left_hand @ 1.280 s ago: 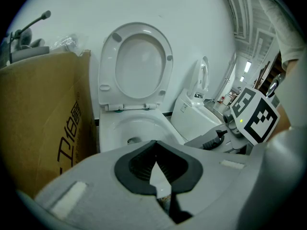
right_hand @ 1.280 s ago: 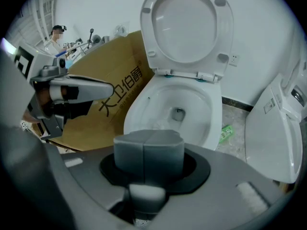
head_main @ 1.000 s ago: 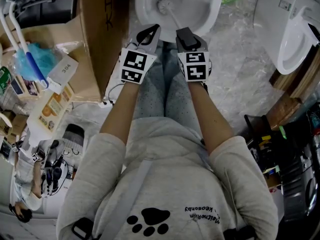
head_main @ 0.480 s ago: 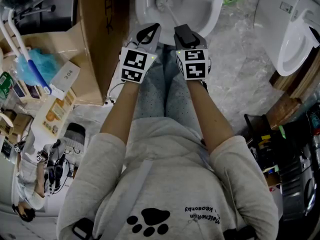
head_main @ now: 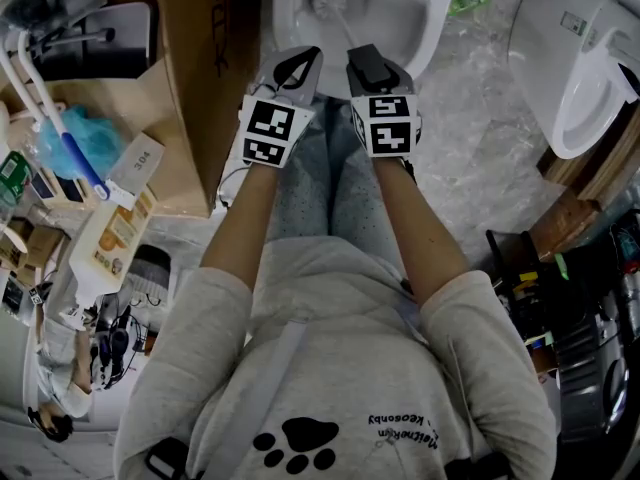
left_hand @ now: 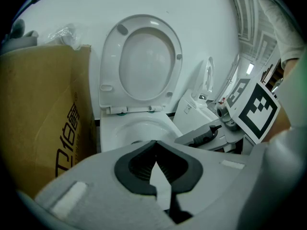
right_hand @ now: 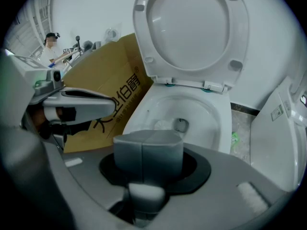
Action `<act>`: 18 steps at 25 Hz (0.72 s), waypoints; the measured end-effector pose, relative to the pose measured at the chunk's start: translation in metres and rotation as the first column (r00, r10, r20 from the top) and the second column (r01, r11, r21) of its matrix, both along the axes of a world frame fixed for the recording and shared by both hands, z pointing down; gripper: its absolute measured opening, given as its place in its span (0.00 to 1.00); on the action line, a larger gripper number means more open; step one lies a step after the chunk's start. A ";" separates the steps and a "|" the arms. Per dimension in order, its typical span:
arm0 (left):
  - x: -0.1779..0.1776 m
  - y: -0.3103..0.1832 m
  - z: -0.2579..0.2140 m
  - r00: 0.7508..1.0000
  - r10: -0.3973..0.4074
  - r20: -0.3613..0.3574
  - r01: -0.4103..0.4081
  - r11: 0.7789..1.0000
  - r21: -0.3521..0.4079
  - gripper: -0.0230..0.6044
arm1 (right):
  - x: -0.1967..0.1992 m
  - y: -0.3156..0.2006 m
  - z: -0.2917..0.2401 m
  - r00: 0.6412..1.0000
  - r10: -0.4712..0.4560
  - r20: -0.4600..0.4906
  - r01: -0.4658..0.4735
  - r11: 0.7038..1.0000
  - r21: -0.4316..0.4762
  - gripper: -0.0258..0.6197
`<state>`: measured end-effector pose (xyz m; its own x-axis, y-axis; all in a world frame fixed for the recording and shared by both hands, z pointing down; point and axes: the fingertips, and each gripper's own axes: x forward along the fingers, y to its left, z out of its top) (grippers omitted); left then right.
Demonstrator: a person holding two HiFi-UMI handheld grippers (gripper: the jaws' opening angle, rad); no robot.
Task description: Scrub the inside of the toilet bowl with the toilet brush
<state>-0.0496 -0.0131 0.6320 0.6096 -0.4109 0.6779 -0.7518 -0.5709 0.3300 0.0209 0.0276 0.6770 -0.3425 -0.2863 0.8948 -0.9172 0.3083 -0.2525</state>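
Since the head view cuts off the far end of the toilet bowl (head_main: 415,23), you only get part of it, with the toilet brush (head_main: 326,0) head down inside by the drain. Right gripper (head_main: 363,61) is clamped on the brush's thin handle, though its own view mostly hides that handle behind the jaws. Left gripper (head_main: 297,63) sits just left of it, jaws pinched together on nothing. Cardboard box (head_main: 205,58) on the left has Chinese print I can't fully read; a tag (head_main: 142,154) says 304.
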 end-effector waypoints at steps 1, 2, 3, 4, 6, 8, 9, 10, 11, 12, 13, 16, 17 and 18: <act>0.000 -0.002 0.000 1.000 0.000 0.001 0.000 1.000 0.000 0.03 | 0.000 -0.002 0.000 1.000 0.000 0.000 0.000 1.000 0.000 0.28; 0.000 -0.003 0.000 1.000 0.001 0.003 -0.001 1.000 -0.001 0.03 | 0.000 -0.004 0.001 1.000 0.001 0.001 -0.001 1.000 -0.001 0.28; 0.000 -0.005 0.000 1.000 0.002 0.004 -0.002 1.000 -0.001 0.03 | 0.000 -0.006 0.001 1.000 0.002 0.001 -0.002 1.000 -0.001 0.28; 0.000 -0.006 0.001 1.000 0.003 0.005 -0.003 1.000 -0.001 0.03 | 0.000 -0.009 0.001 1.000 0.004 0.001 -0.004 1.000 0.000 0.28; 0.000 -0.009 0.001 1.000 0.003 0.005 -0.003 1.000 -0.002 0.03 | 0.000 -0.013 0.001 1.000 0.007 0.000 -0.007 1.000 0.001 0.28; 0.001 -0.011 0.002 1.000 0.002 0.006 -0.002 1.000 -0.005 0.03 | 0.001 -0.018 0.002 1.000 0.009 0.001 -0.009 1.000 0.001 0.28; 0.001 -0.012 0.002 1.000 0.002 0.007 -0.002 1.000 -0.006 0.03 | 0.001 -0.020 0.001 1.000 0.009 0.001 -0.009 1.000 0.001 0.28; 0.001 -0.014 0.002 1.000 0.002 0.007 -0.002 1.000 -0.006 0.03 | 0.001 -0.022 0.001 1.000 0.010 0.002 -0.010 1.000 0.001 0.28; 0.002 -0.015 0.002 1.000 0.002 0.006 -0.002 1.000 -0.006 0.03 | 0.002 -0.024 0.001 1.000 0.012 0.002 -0.012 1.000 0.000 0.28; 0.002 -0.016 0.002 1.000 0.002 0.006 -0.002 1.000 -0.006 0.03 | 0.002 -0.025 0.001 1.000 0.013 0.003 -0.013 1.000 -0.001 0.28; 0.003 -0.017 0.001 1.000 0.002 0.006 -0.002 1.000 -0.005 0.03 | 0.002 -0.027 0.001 1.000 0.014 0.003 -0.014 1.000 -0.002 0.28; 0.004 -0.021 -0.001 1.000 0.000 0.004 0.000 1.000 -0.004 0.03 | 0.004 -0.032 0.000 1.000 0.020 0.007 -0.020 1.000 -0.005 0.28; 0.004 -0.022 -0.001 1.000 -0.001 0.004 0.001 1.000 -0.003 0.03 | 0.004 -0.034 -0.001 1.000 0.021 0.009 -0.021 1.000 -0.004 0.28; 0.005 -0.024 -0.001 1.000 -0.002 0.004 0.002 1.000 -0.002 0.03 | 0.005 -0.036 -0.002 1.000 0.023 0.010 -0.023 1.000 -0.002 0.28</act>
